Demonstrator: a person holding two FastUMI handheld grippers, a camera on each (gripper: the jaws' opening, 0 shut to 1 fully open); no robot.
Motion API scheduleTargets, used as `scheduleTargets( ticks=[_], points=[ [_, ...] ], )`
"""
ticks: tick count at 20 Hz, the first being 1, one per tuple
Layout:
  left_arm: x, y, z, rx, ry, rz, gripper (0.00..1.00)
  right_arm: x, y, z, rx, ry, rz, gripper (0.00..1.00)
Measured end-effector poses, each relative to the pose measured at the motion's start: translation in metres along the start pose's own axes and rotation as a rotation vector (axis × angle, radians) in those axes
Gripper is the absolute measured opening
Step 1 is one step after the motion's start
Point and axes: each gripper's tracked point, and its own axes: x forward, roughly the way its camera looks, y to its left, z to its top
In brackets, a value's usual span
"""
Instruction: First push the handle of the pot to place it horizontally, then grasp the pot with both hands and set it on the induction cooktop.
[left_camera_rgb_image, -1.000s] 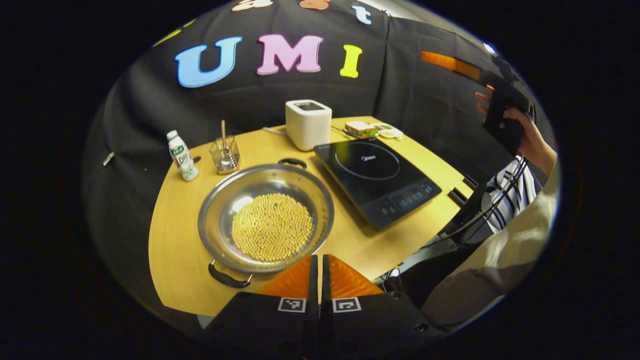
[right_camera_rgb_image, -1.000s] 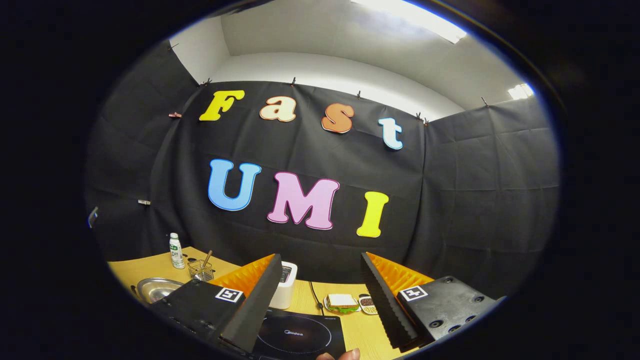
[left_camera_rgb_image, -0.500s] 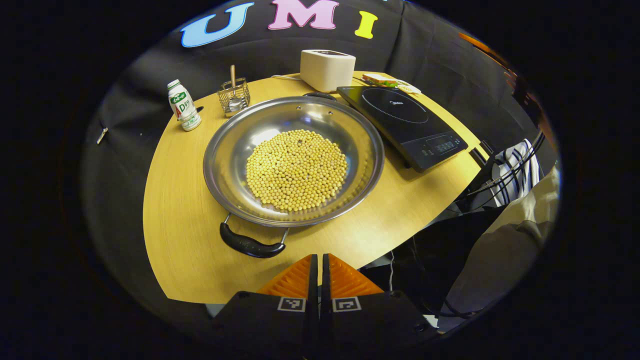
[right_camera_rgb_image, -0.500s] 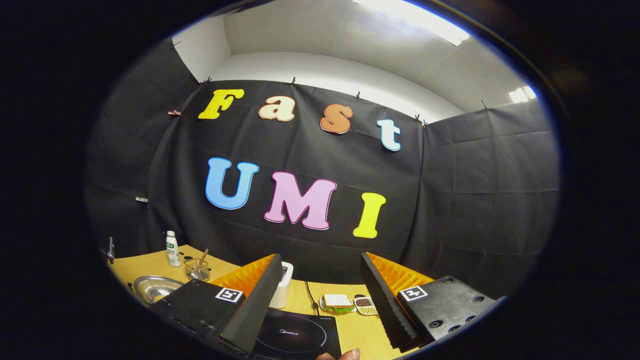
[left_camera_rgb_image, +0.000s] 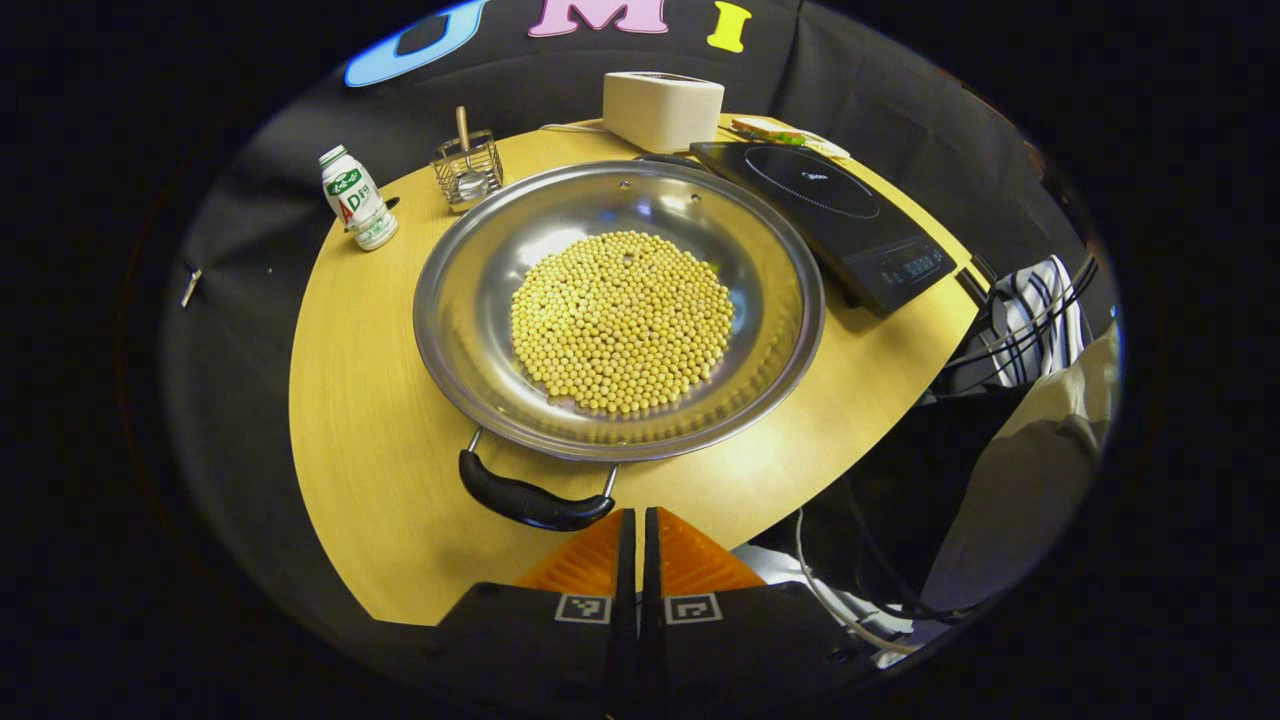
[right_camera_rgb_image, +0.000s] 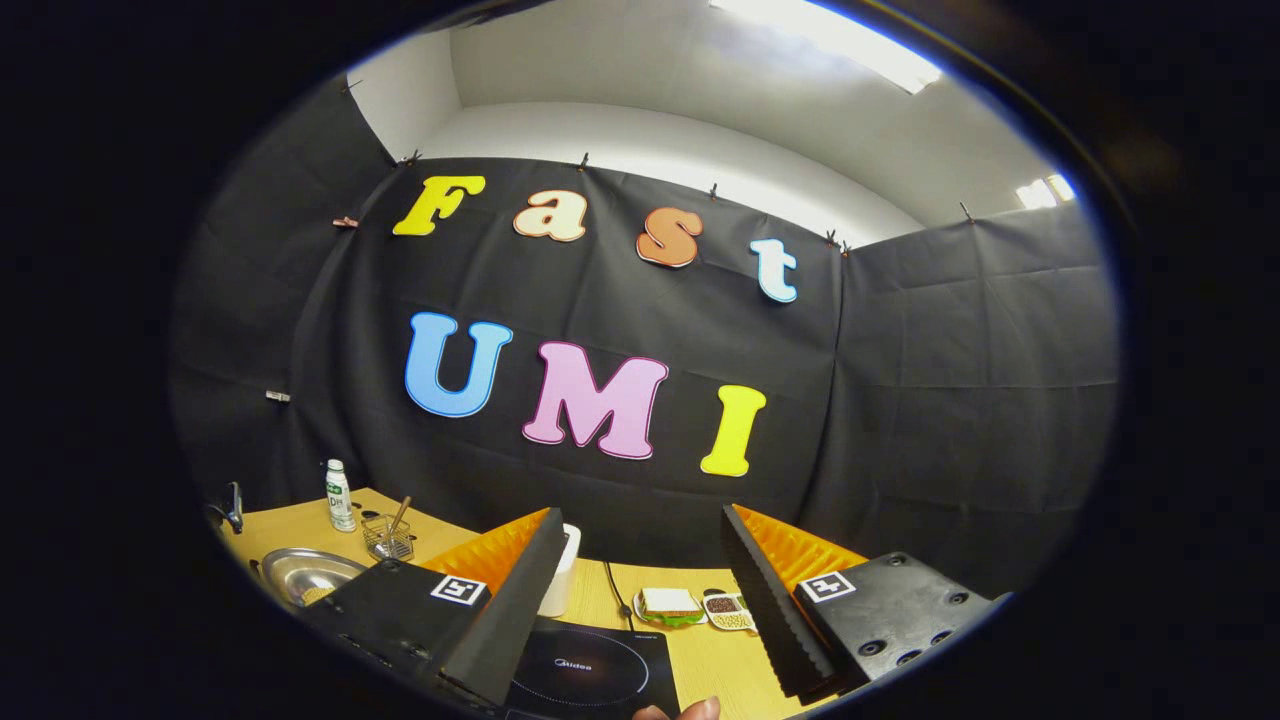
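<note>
One steel pot (left_camera_rgb_image: 618, 310) of yellow beans (left_camera_rgb_image: 622, 320) on round wooden table (left_camera_rgb_image: 350, 420), beside induction cooktop (left_camera_rgb_image: 835, 215). Left gripper (left_camera_rgb_image: 638, 545), fingers pressed together, just before near black handle (left_camera_rgb_image: 530, 500). Right gripper (right_camera_rgb_image: 640, 590), fingers spread wide, raised above cooktop.

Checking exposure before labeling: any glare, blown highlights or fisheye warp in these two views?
Left gripper view: bright reflections on the pot wall beside the beans, table edge bows from fisheye, detail sharp. Right gripper view: ceiling light blown out, booth wall dim, cooktop low at the edge and dark.
</note>
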Motion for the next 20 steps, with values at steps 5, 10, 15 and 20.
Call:
scheduleTargets(
  ticks=[5, 10, 15, 20],
  points=[
    [0.002, 0.038, 0.002, 0.049, 0.013, 0.035, 0.05, 0.002, 0.001, -0.003, -0.004, 0.009, -0.004, 0.97],
    [0.006, 0.084, 0.01, 0.108, 0.022, 0.082, 0.05, 0.005, 0.0, -0.005, -0.015, 0.016, -0.011, 0.97],
    [0.013, 0.125, 0.025, 0.128, 0.024, 0.117, 0.05, 0.008, 0.0, -0.01, -0.026, 0.031, -0.025, 0.98],
    [0.021, 0.157, 0.045, 0.138, 0.014, 0.137, 0.05, 0.011, 0.003, -0.016, -0.031, 0.052, -0.039, 0.98]
  ],
)
